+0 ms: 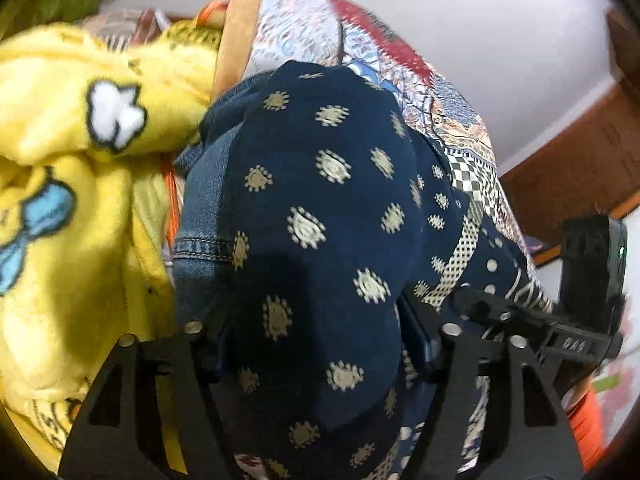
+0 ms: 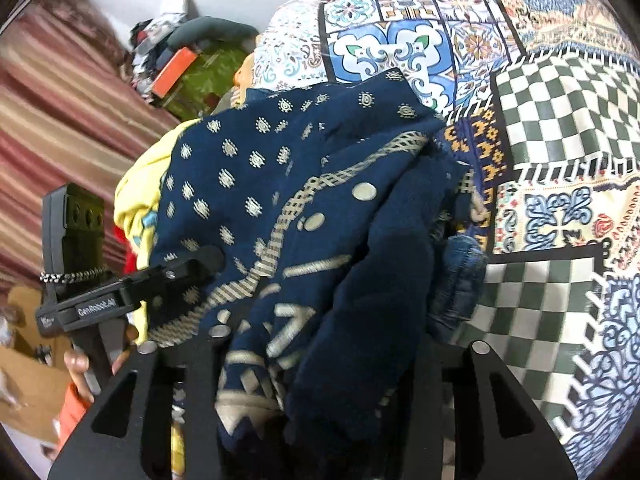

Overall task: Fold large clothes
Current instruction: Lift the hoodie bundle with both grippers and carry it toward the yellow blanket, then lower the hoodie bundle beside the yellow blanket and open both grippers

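Observation:
A navy garment (image 1: 320,200) with cream motifs lies bunched on a pile of clothes on the bed. My left gripper (image 1: 316,340) straddles its near fold with jaws wide, and the cloth bulges between the fingers without looking pinched. My right gripper (image 2: 344,344) straddles the same navy garment (image 2: 280,208), its jaws apart, with a gap on the right side. A blue denim piece (image 1: 204,216) lies under the navy cloth, and denim (image 2: 456,280) also shows in the right wrist view. Each view shows the other gripper beside the garment.
A yellow fleece garment (image 1: 60,152) with cartoon prints lies left of the pile. The patchwork bedspread (image 2: 560,120) stretches to the right. A striped curtain (image 2: 60,112), an orange box (image 2: 176,68) and green cloth (image 2: 208,76) sit beyond. A brown wooden frame (image 1: 580,168) meets the white wall.

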The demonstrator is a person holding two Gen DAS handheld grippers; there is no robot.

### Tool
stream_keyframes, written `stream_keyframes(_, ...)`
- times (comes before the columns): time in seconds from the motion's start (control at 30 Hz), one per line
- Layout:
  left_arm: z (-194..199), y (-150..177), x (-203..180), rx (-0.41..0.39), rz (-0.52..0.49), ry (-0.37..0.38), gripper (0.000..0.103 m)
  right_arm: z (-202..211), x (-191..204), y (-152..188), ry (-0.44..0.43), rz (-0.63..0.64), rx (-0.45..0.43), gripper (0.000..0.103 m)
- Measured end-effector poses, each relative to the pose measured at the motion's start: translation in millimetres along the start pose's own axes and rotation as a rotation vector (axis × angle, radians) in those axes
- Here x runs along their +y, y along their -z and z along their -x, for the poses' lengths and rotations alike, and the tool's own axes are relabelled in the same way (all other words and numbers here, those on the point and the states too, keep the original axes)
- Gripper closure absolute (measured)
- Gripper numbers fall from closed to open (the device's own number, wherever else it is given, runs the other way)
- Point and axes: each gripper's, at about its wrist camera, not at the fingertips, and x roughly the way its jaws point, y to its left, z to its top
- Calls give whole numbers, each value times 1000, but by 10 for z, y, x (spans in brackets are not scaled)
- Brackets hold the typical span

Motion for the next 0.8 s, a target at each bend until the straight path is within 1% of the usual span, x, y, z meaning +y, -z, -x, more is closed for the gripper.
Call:
stream_keyframes(0.03, 38, 45, -50, -7, -25, -39, 24, 52, -21, 27, 9, 13, -4, 57)
stream_keyframes(0.07, 71, 88, -92, -8, -46, -75, 19, 109, -39, 62, 22, 26, -6, 53)
stream_keyframes(0.1, 94, 121, -112, -8, -64, -97, 17, 193, -58, 112, 37, 50, -8, 53)
stream_keyframes(0.17, 160, 212, -140, -6, -90, -120, 15, 310, -66, 156, 66, 79, -15, 52)
stream_keyframes(0.2, 195, 264, -146, -2, -94, -135, 12, 413, -55, 225, 91, 102, -22, 50)
stream_keyframes(0.3, 300, 415, -160, 4, -113, -185, 11, 537, -11, 329, 179, 163, -37, 44)
stream_keyframes(0.37, 372, 533, -217, 10, -138, -222, 11, 631, 71, 401, 242, 197, -57, 43)
stream_keyframes(0.4, 410, 575, -258, 5, -154, -236, 11, 680, 137, 425, 255, 202, -66, 43)
stream_keyframes(0.5, 520, 711, -410, -22, -205, -258, 11, 777, 240, 483, 222, 194, -90, 42)
stream_keyframes(0.53, 527, 749, -449, -30, -217, -266, 11, 768, 290, 495, 217, 196, -95, 39)
stream_keyframes(0.57, 512, 775, -465, -31, -223, -276, 10, 733, 342, 511, 217, 198, -98, 30)
stream_keyframes(0.6, 477, 796, -471, -23, -226, -294, 10, 678, 395, 525, 225, 199, -96, 26)
stream_keyframes(0.67, 366, 835, -422, 6, -217, -335, 10, 572, 426, 562, 234, 201, -80, 26)
stream_keyframes(0.7, 334, 859, -389, 16, -207, -337, 10, 465, 444, 568, 253, 209, -54, 26)
stream_keyframes(0.77, 302, 920, -287, 32, -173, -327, 9, 363, 403, 625, 296, 223, -16, 26)
stream_keyframes(0.8, 322, 957, -218, 32, -148, -302, 8, 322, 335, 666, 310, 235, 1, 26)
